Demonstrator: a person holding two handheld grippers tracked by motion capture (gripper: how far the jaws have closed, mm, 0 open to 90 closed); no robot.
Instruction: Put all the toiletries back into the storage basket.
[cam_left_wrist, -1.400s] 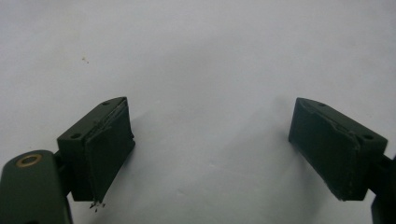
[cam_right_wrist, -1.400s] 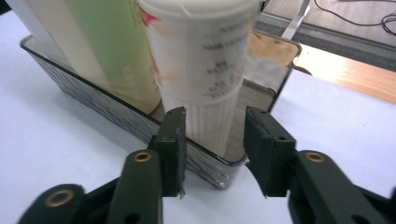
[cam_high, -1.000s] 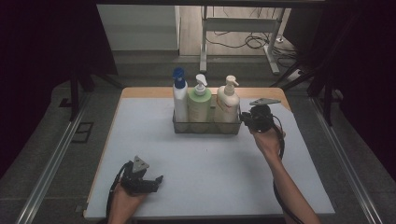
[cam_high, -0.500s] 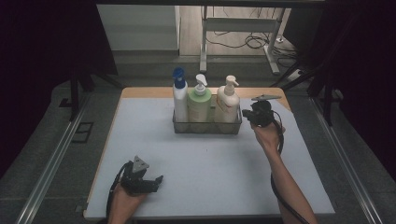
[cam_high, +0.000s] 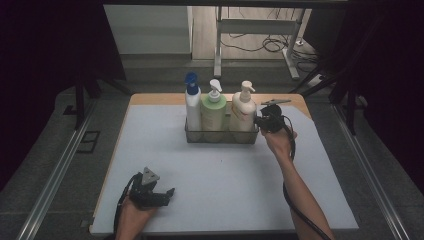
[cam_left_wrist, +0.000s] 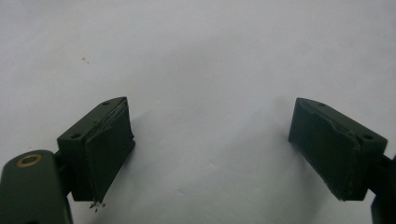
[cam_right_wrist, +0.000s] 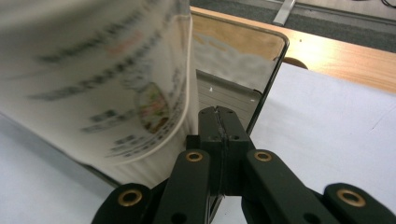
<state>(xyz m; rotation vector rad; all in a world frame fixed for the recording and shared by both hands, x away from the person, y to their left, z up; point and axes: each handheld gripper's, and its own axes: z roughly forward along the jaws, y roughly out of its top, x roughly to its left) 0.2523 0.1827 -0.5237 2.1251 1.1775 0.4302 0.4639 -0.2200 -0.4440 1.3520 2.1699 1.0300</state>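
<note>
Right tongs (cam_right_wrist: 219, 122) are clenched on the end wall of the clear plastic caddy (cam_high: 222, 136) at the desk's (cam_high: 225, 200) far side, beside the cream pump bottle (cam_high: 243, 112); its printed label is too blurred to read. My left tongs (cam_left_wrist: 210, 149) rest released.

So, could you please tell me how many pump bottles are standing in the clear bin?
3, in a row: blue-capped bottle at left, green bottle in the middle, cream bottle at right beside the right gripper.

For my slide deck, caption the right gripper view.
Shut right gripper pinching the basket wall beside a cream bottle.
</note>
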